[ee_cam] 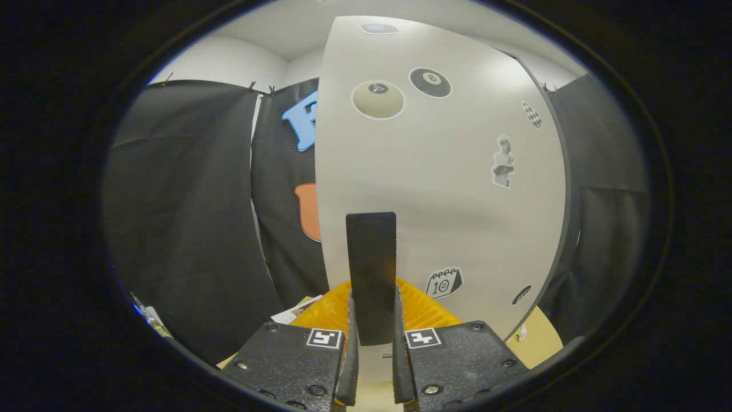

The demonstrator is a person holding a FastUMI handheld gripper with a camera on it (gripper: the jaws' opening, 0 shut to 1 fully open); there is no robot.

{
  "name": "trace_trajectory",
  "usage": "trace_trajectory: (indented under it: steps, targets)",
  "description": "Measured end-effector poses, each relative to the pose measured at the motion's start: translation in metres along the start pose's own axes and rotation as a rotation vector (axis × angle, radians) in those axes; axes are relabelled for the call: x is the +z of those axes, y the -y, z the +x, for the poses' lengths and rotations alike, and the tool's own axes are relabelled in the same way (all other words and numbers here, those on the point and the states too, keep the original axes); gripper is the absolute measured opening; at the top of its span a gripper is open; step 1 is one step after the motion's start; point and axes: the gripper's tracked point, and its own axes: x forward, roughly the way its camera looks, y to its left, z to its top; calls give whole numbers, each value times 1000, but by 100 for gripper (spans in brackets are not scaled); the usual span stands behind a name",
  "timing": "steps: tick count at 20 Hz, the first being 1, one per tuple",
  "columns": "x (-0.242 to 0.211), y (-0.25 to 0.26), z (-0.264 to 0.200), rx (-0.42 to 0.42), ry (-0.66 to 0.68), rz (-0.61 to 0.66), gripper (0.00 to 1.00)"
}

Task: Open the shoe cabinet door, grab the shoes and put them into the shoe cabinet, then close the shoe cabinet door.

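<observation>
- Shoe cabinet door (446,189), a pale panel dotted with stickers, stands directly ahead of the tongs (374,366) and rises well above them.
- Its dark upright handle (372,274) runs down into the gap between the two fingers.
- Both fingers (350,355) sit tight against the handle's sides, so the tongs are closed narrowly on it.
- Stickers on the door include two billiard balls (378,99) near the top, a small bust figure (502,162) off to the right, and a calendar page (444,282) low down beside the handle.
- Something orange-yellow (423,312) shows low behind the handle, just beyond the fingers; what it is cannot be told.
- A light wooden table (540,337) surface lies beneath.
- Black cloth (189,229) hangs on both sides of the door.
</observation>
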Motion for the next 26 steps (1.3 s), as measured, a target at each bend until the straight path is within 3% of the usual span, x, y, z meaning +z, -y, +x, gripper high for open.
trace_trajectory:
  steps: [10,26]
  targets:
    - [-5,15,-32,32,1,8,23]
    - [-12,71,-85,-41,22,19,17]
